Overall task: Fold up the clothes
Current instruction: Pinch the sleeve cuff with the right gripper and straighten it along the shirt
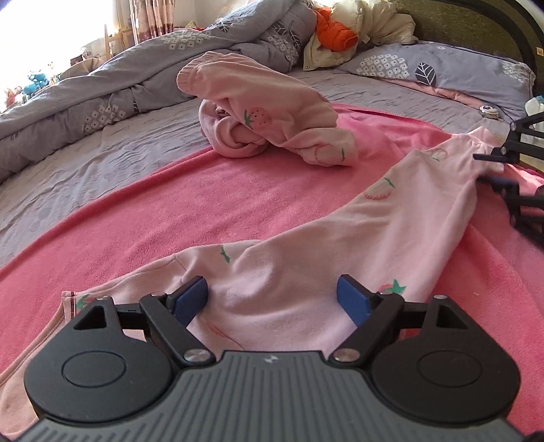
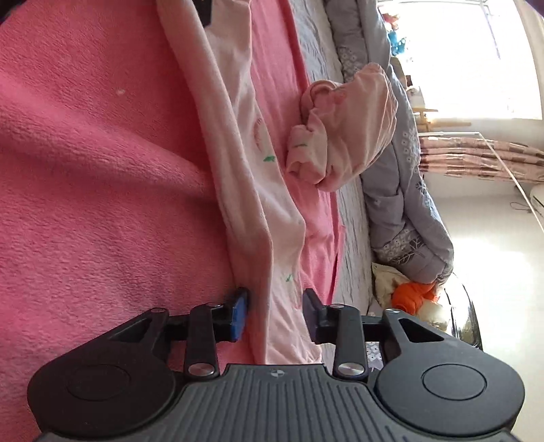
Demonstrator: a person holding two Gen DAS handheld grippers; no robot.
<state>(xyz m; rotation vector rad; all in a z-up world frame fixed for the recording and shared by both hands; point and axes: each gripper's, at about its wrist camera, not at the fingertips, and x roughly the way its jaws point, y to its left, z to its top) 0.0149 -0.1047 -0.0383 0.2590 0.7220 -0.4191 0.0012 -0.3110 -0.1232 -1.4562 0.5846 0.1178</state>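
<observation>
Pale pink strawberry-print trousers (image 1: 340,238) lie stretched across a pink blanket (image 1: 170,210) on the bed. My left gripper (image 1: 272,299) stands open just above their wide end, its blue pads on either side of the cloth without touching it. At the right edge, my right gripper (image 1: 493,170) is at the cuff end. In the right wrist view, rolled on its side, the right gripper (image 2: 275,312) has a raised fold of the trousers (image 2: 244,153) filling the gap between its pads. A second crumpled pink garment (image 1: 265,115) (image 2: 346,136) sits beyond.
A bunched grey floral duvet (image 1: 102,95) (image 2: 401,204) runs along the far side of the bed. A matching pillow (image 1: 442,68) and orange and cream jackets (image 1: 336,30) lie at the head. A bright window is at the far left.
</observation>
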